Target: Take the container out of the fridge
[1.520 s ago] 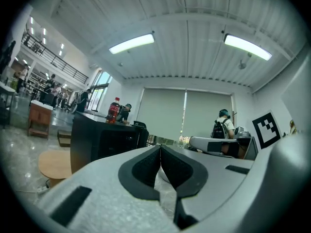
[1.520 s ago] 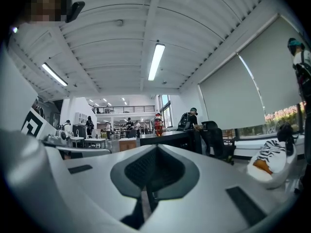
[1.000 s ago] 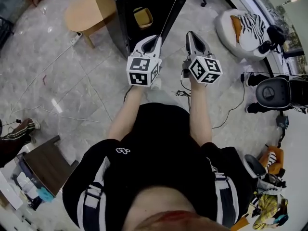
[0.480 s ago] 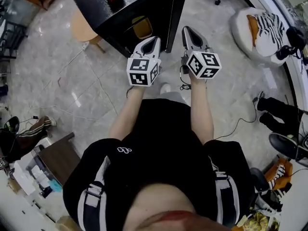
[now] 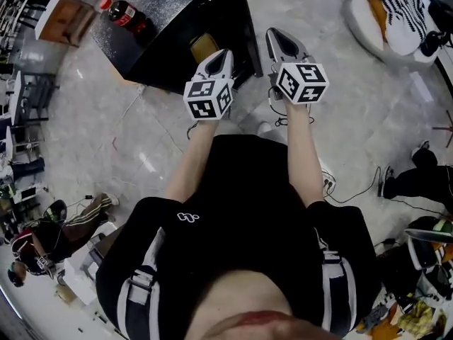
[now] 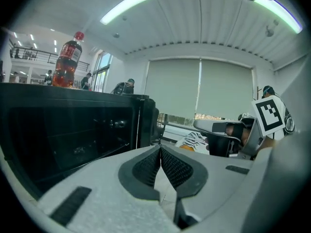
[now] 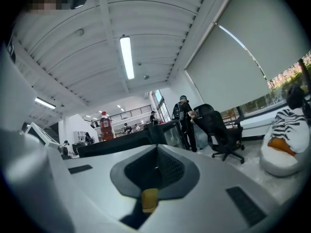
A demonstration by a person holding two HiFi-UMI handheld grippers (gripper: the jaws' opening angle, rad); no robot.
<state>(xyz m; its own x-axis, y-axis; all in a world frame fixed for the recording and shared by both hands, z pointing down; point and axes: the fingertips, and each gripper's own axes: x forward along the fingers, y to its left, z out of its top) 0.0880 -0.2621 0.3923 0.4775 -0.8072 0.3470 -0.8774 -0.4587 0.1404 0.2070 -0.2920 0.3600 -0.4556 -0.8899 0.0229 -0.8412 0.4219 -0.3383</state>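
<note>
Both claws empty and closed: left claw has its pads meeting at the tip with only a thin wedge of gap behind. The right claw is pressed fully together, nothing gripped. There's a small yellow nub at its jaw root, can't tell what it is. Readable text: basically none. The bottle has a red cap, red label and cola-dark contents, print too small to read in any view. Each claw's marker cube carries black-and-white square codes only. White logo on the person's black shirt, not legible. The container is yellow and sits inside the black fridge, just ahead of the left claw's tip and slightly to its left, ahead-left of the right claw, touching neither. The bottle stands on the fridge top, well ahead-left of both claws. Only the head view shows the container; both claw views miss it. Left claw view gives the fridge's dark glossy front close on that claw's left, the bottle up top, and the right claw's cube off to the right. Right claw view has the fridge farther off ahead-left, people standing beyond it, an office chair ahead-right, and a beanbag with a striped cushion far right. Head view adds the pale tiled floor below both claws.
</note>
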